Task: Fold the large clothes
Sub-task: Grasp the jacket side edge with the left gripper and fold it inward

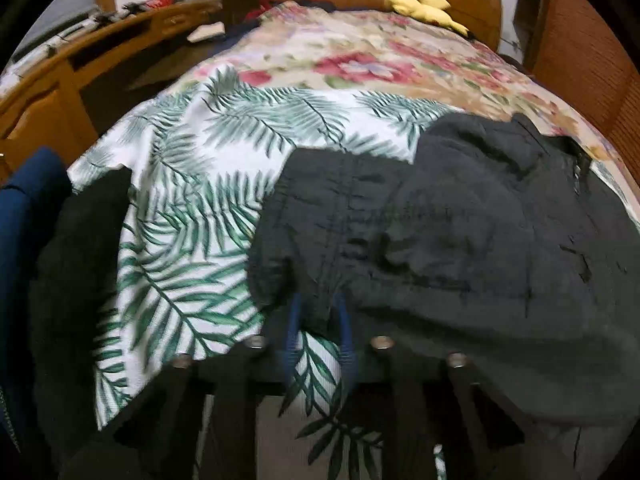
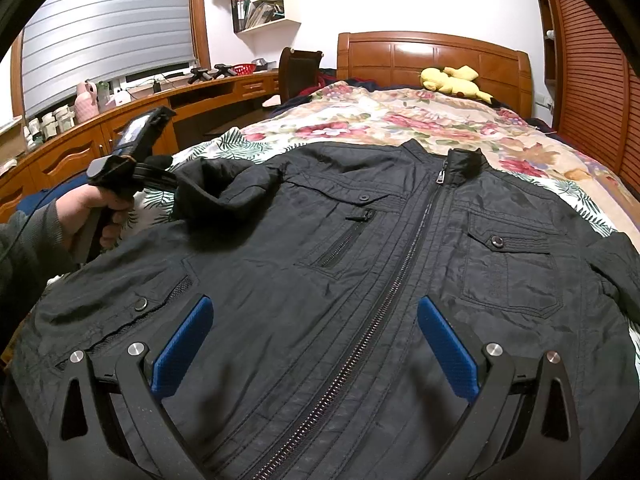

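Observation:
A black zip-up jacket [image 2: 360, 264] lies front-up on the bed, collar toward the headboard. My left gripper [image 1: 318, 312] is shut on the jacket's left sleeve [image 1: 320, 240]. In the right wrist view it [image 2: 160, 178] holds that sleeve [image 2: 224, 196] lifted and folded over the jacket's chest. My right gripper [image 2: 316, 340] is open and empty, hovering just above the jacket's lower front, its blue pads [image 2: 182, 348] either side of the zipper [image 2: 400, 264].
A palm-leaf sheet [image 1: 192, 208] lies under the jacket over a floral bedspread [image 2: 400, 120]. A yellow plush toy [image 2: 454, 80] sits by the wooden headboard [image 2: 432, 56]. A wooden desk [image 2: 120, 128] runs along the left. A slatted wardrobe [image 2: 592, 80] stands at right.

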`<state>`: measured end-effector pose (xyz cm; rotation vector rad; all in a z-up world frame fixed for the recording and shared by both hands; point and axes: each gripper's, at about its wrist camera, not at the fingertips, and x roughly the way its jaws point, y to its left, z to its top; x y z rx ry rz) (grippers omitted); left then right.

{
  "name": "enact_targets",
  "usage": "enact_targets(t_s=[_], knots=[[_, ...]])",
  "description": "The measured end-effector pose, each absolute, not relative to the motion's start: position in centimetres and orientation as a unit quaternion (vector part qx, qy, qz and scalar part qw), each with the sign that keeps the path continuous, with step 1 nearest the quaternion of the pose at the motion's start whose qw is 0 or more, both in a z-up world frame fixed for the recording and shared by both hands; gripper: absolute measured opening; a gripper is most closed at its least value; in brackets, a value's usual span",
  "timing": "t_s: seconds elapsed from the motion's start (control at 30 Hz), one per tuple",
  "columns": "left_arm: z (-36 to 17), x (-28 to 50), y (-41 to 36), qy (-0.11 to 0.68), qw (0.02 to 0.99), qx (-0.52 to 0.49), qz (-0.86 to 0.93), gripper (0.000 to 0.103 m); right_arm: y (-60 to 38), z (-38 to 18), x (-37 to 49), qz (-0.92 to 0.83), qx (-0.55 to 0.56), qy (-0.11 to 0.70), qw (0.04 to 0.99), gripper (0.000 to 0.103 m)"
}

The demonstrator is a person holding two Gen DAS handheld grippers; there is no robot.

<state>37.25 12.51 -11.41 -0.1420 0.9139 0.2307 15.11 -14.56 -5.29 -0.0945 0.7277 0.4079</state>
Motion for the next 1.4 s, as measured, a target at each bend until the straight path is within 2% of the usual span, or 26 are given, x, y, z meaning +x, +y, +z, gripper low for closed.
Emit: enact_targets(t_s=[0.37, 0.57, 0.77, 1.27, 1.4], knots=[[0.3, 32.6, 3.1, 0.316, 0.946, 0.015, 0.072, 0.006, -16.7, -3.9, 13.9, 0.198, -0.029, 0.349, 0.916, 0.103], [4.4, 28.6, -3.5, 0.273, 0.961, 0.048, 0.008, 0.005, -19.5, -1.9, 12.7, 0.175, -0.027, 0.328, 0.928, 0.103], [4.5, 25.5, -7.5, 0.27, 0.959, 0.075, -0.049, 0.004, -21.7, -0.5, 11.9, 0.15, -0.024, 0.312, 0.938, 0.103], [3.8, 19.9, -7.4, 0.256, 0.961, 0.074, -0.068, 0.003, -23.3, 0.5, 10.7, 0.134, -0.024, 0.305, 0.943, 0.103], [2.5, 18.5, -6.8, 0.258, 0.962, 0.065, -0.06, 0.008, -23.0, 0.1, 11.3, 0.14, -0.023, 0.308, 0.941, 0.103]])
